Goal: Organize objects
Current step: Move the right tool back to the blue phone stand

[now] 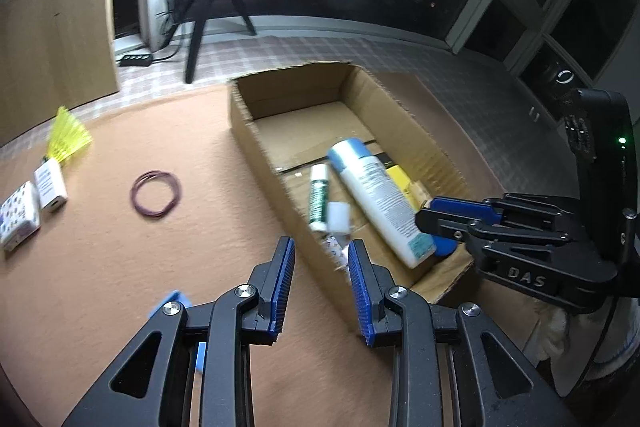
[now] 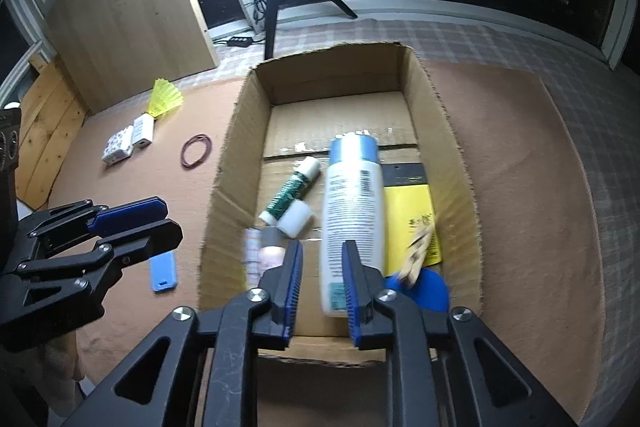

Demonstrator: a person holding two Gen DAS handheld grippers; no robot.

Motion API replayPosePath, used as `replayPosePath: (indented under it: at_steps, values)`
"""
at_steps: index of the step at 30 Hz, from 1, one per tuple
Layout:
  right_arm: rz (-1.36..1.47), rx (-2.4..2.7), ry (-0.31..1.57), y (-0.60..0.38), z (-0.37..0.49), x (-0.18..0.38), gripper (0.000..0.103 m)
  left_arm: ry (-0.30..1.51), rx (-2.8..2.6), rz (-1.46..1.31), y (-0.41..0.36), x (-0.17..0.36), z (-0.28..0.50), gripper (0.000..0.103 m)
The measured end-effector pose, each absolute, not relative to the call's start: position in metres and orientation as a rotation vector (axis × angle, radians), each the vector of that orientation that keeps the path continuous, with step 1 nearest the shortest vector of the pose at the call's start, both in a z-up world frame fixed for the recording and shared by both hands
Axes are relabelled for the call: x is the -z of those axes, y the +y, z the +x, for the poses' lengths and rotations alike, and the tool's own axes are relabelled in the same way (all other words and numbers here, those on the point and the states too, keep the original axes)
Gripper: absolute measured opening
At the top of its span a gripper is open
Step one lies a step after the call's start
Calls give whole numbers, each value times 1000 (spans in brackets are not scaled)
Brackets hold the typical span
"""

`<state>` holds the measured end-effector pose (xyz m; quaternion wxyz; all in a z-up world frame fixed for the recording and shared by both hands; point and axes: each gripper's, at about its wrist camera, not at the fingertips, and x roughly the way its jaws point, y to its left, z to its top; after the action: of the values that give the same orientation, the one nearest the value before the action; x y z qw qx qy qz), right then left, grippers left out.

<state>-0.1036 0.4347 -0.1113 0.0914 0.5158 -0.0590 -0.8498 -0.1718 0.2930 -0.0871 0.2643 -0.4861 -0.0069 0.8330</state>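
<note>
Cardboard box holding white bottle, green tube, perhaps a blurred cap

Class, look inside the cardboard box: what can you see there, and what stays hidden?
Inside the cardboard box: a white bottle, a green tube, a yellow card, a clothespin and a blue item. The bottle hides the floor beneath it.

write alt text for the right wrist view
An open cardboard box on a brown mat holds a white spray bottle, a green tube and a yellow packet. The right gripper, jaws apart, hovers over its near end.
</note>
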Motion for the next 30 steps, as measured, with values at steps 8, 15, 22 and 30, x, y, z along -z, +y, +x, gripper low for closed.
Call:
replayPosePath:
  at_steps: [8, 15, 22, 30]
  values:
    - [1489, 2494, -183, 402, -103, 100, 27, -74, -2335, -1343, 231, 85, -173, 30]
    - [1475, 2443, -164, 363, -106, 98, 28, -140, -2427, -1366, 165, 81, -176, 30]
    - [1478, 2372, -140, 321, -108, 103, 29, -191, -2464, -1420, 111, 91, -165, 30]
    - [1543, 2274, -67, 275, -106, 128, 36, -215, -2468, -1488, 72, 111, -153, 30]
